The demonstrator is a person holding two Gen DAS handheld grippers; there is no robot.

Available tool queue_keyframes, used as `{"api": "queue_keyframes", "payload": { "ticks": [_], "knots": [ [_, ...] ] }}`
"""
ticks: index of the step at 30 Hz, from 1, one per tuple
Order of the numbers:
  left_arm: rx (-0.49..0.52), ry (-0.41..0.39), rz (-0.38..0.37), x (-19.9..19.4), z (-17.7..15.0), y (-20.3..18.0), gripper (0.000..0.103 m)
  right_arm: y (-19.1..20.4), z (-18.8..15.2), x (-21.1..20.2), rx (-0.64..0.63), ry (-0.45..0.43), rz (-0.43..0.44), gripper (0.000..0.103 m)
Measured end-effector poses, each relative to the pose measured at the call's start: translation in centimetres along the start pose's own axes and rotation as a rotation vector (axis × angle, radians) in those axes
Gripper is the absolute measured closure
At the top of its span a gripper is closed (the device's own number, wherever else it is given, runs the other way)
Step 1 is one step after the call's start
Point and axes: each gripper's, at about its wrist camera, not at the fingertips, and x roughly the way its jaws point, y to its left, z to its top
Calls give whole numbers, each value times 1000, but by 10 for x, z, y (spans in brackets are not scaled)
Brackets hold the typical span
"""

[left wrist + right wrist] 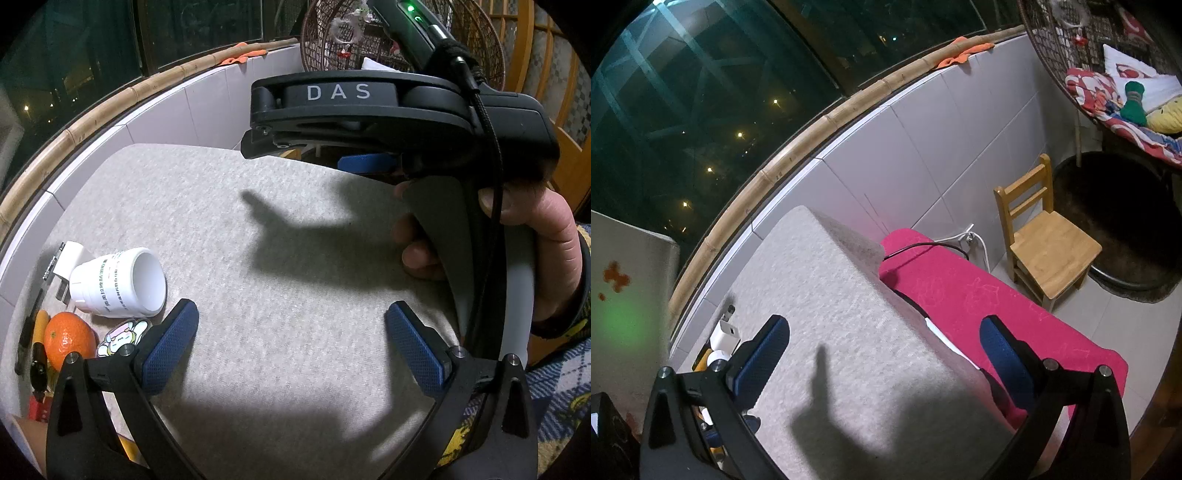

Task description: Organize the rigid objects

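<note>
A white mug [120, 282] lies on its side at the left of the grey mat [258, 240]. Beside it sit an orange fruit [68, 339], a cartoon badge [123, 338], a white charger [70, 258] and dark pens [37, 343]. My left gripper [291, 345] hangs open over bare mat, to the right of these things, its left pad close to the badge. My right gripper's body [388, 114] shows at the upper right, held by a hand [535, 236]. In the right wrist view my right gripper [882, 354] is open over the mat's right edge; the charger [726, 334] peeks past its left finger.
A tiled wall [207, 96] with a bamboo rail bounds the mat at the back and left. A pink mat [979, 295] with a black cable lies to the right, a small wooden chair [1045, 236] and a wicker hanging chair [1108, 55] beyond it.
</note>
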Motion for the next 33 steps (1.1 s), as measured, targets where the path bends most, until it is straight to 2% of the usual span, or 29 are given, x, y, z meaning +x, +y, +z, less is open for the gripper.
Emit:
{"api": "queue_keyframes", "payload": {
  "ticks": [33],
  "knots": [
    [0,1,1,0,0,0,0,-3,0,1,19,5,17,0]
  ]
}}
